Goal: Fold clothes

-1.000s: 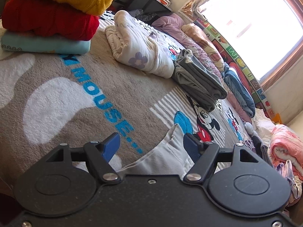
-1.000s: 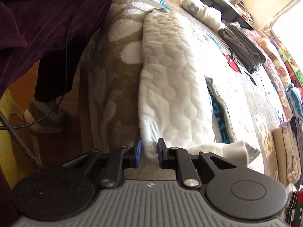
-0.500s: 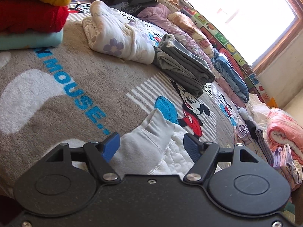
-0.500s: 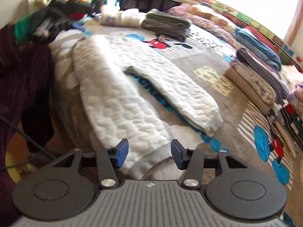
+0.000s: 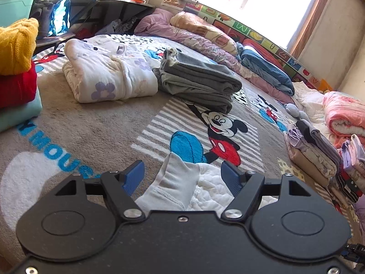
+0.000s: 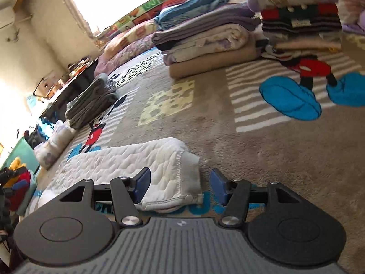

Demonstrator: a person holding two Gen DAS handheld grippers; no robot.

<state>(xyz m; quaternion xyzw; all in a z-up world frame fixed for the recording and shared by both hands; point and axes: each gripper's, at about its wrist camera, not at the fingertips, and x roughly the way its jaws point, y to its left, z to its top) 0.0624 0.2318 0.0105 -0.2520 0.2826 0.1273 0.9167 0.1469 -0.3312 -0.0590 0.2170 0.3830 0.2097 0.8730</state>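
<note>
A Mickey Mouse blanket (image 5: 95, 127) covers the bed, carrying folded laundry across its surface. Toward its far edge sit a floral white bundle (image 5: 107, 80) and, just beside it, a stack of grey garments (image 5: 198, 80); a yellow knit (image 5: 16, 45) tops a red one at the left edge, and another folded pile (image 6: 205, 43) stands near the blanket's opposite side. A white quilted garment (image 6: 127, 159) lies stretched on the blanket near the middle. Its ribbed cuff (image 6: 187, 178) rests between the spread jaws of the right gripper (image 6: 180, 183), nearer the left-hand pad. The left gripper (image 5: 182, 175) is likewise wide apart, another cuff (image 5: 175, 180) of the garment lying unclamped between its blue pads.
</note>
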